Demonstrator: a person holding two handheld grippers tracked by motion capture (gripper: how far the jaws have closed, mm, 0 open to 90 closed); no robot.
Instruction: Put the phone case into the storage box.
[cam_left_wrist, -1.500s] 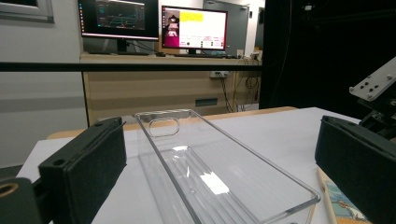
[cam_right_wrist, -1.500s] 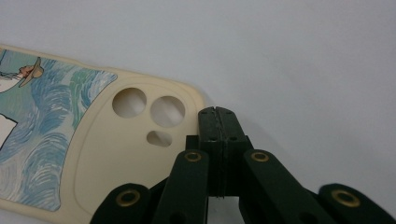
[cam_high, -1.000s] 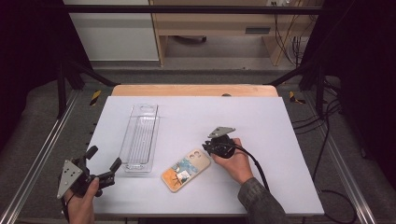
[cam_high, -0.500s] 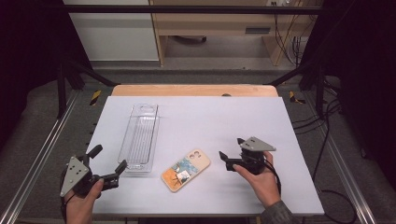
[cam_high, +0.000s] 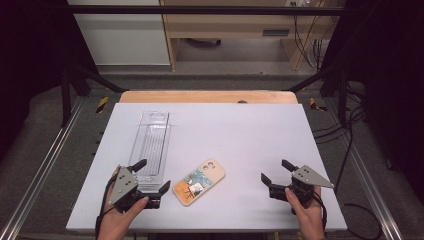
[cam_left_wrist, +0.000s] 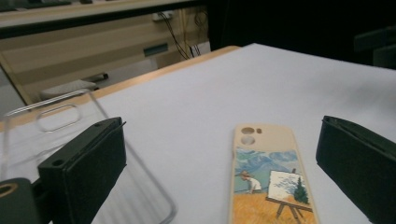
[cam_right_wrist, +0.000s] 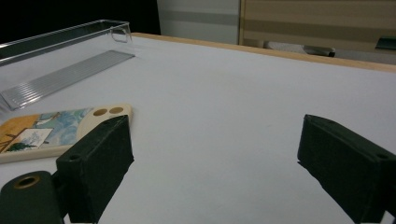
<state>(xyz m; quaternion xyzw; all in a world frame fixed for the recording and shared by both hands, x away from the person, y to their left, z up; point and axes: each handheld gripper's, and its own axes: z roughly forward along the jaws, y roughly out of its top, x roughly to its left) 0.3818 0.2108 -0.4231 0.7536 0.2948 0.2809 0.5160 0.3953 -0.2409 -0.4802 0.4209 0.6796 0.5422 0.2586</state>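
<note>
— So where did things stand with the phone case (cam_high: 198, 182)?
— It lay flat on the worktop (cam_high: 260, 135), free of both tools, at about 3 o'clock of the left hand-held gripper (cam_high: 148, 181), whose jaws stood open around nothing.
— And the right hand-held gripper (cam_high: 274, 173)?
— Its jaws had just been opening and held nothing, well off at the case's 3 o'clock.
— What was left?
— Likely putting the case into the clear tray (cam_high: 150, 145) at its 10 o'clock; no grip yet.

L hand (cam_high: 117, 212): enters from bottom edge, low over table | left gripper (cam_high: 152, 179): jaws wide apart, nothing between pads | R hand (cam_high: 305, 210): bottom edge, right side | right gripper (cam_high: 276, 173): jaws just opened wide, empty, pointing left
</note>
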